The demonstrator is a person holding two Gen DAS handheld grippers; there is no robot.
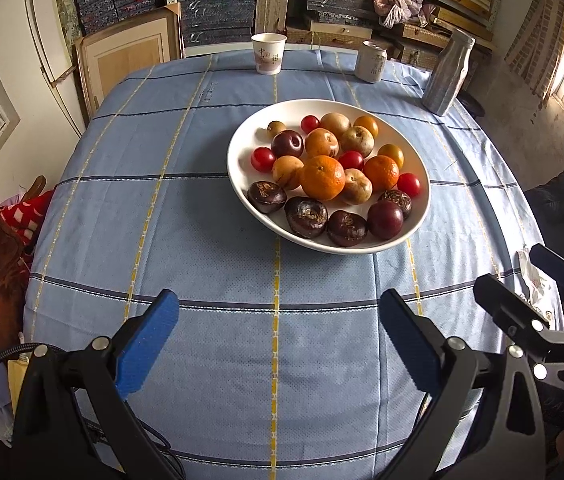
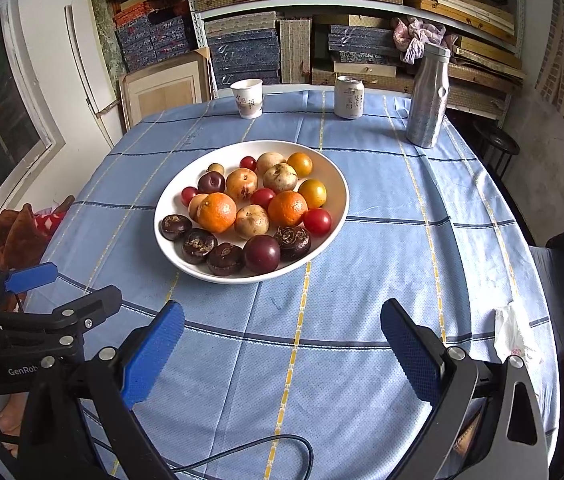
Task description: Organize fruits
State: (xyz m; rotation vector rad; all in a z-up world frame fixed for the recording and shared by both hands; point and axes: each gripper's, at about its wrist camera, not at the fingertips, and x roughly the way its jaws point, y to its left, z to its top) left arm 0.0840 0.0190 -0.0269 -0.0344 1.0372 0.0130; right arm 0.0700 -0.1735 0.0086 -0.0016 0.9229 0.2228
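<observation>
Left gripper (image 1: 278,344): I've got it spread wide, nothing between the pads, over the near counter (image 1: 202,240).
Right gripper (image 2: 282,350): spread wide too, nothing held, just right of the left one.
Fruits (image 2: 250,212): all piled in the white bowl (image 2: 335,184), mid-counter, well apart from both grippers.
Far edge: I see paper cup (image 2: 247,98), can (image 2: 348,97), silver bottle (image 2: 427,96).

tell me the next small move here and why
Probably ease the right gripper forward toward the near rim of the white plate. Both grippers hang open and empty above bare tablecloth, short of the plate, and all the fruit, like the dark plum nearest, lies mixed there.
</observation>
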